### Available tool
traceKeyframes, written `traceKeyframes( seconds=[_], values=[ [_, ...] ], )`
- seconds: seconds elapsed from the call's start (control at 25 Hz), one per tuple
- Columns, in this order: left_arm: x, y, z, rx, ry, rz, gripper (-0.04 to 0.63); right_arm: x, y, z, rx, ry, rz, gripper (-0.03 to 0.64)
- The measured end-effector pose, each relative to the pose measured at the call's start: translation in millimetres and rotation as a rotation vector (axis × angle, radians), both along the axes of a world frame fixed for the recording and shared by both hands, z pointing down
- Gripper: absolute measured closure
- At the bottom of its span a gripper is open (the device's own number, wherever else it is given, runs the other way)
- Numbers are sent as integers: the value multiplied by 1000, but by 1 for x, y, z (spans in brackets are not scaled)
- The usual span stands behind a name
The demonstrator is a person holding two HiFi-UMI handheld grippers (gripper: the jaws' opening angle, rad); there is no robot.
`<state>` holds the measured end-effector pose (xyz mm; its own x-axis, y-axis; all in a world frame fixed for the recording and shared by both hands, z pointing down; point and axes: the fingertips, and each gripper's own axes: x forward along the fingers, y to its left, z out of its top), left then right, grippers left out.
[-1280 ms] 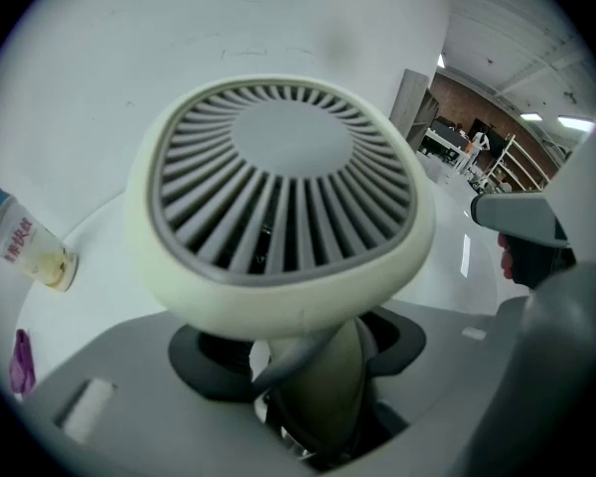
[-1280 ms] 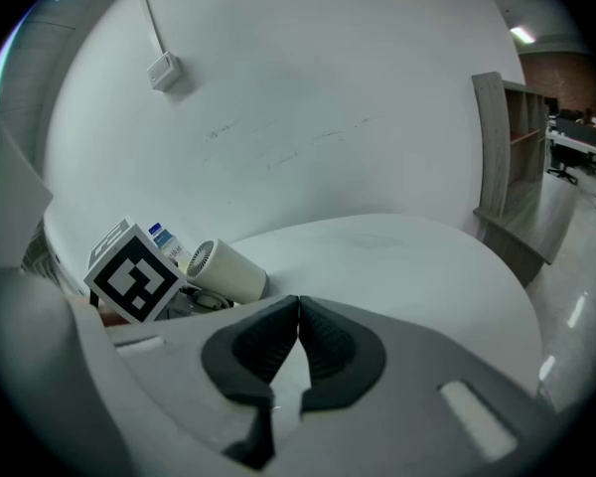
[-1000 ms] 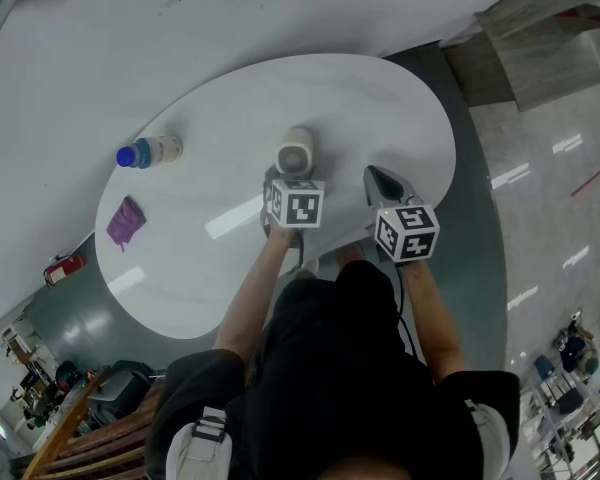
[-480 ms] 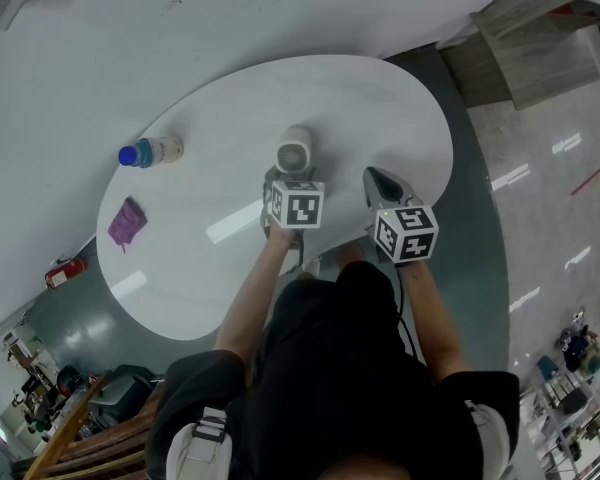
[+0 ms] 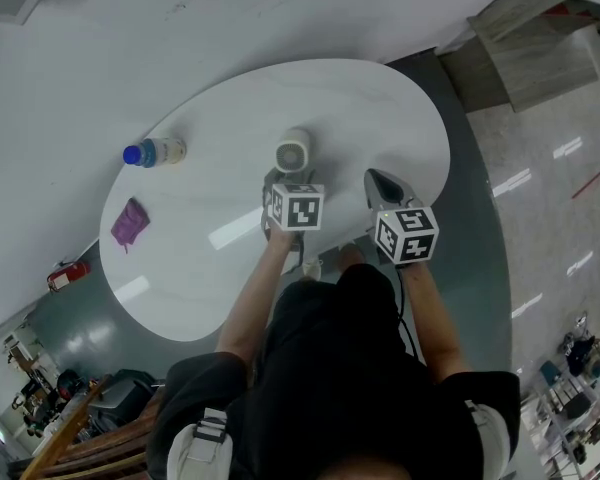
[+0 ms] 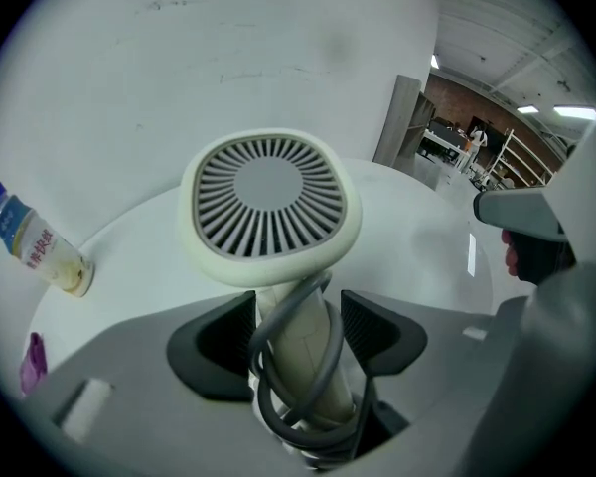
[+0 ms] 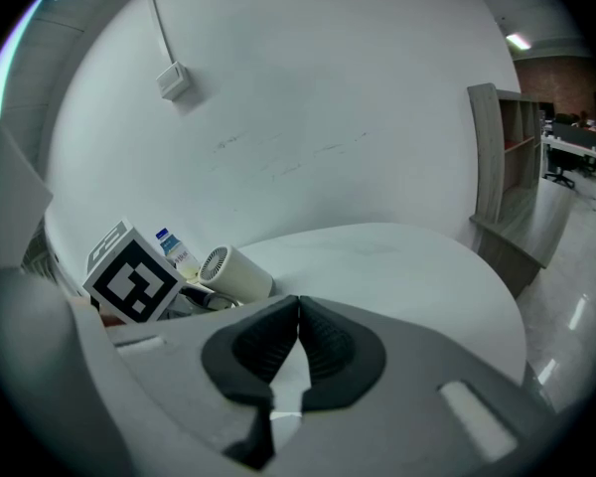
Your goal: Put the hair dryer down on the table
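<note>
Holds the cream hair dryer (image 6: 271, 207) by its handle in the left hand-held gripper (image 6: 300, 334), dark jaws closed in against both sides of the handle. Shows a grey cord (image 6: 278, 381) looped around that handle, right where the jaws clamp it. Turns the dryer's round slotted grille toward the left gripper view, with the handle running down into the jaws. Places the hair dryer over the white oval tabletop (image 5: 370, 98), near its middle in the head view; cannot tell whether touching the surface or just above it. Carries the right hand-held gripper (image 7: 296, 334) just to the right of the hair dryer and nearer the person, jaws pressed together with nothing between them. To the left of the hair dryer, well apart on the tabletop: a bottle with a blue cap (image 5: 155, 152). Farther left of the hair dryer and nearer the person: a small purple cloth (image 5: 129, 221), apart from the bottle.
</note>
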<state>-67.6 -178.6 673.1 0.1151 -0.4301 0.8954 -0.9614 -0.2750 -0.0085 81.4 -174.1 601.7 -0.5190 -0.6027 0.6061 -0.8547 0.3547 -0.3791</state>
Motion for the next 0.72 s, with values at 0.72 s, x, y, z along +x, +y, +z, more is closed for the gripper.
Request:
traceKeyframes(
  seconds=[0.72],
  values=[
    [-11, 15, -31, 59, 1, -46, 308, -6, 13, -18, 43, -6, -32, 612]
  ],
)
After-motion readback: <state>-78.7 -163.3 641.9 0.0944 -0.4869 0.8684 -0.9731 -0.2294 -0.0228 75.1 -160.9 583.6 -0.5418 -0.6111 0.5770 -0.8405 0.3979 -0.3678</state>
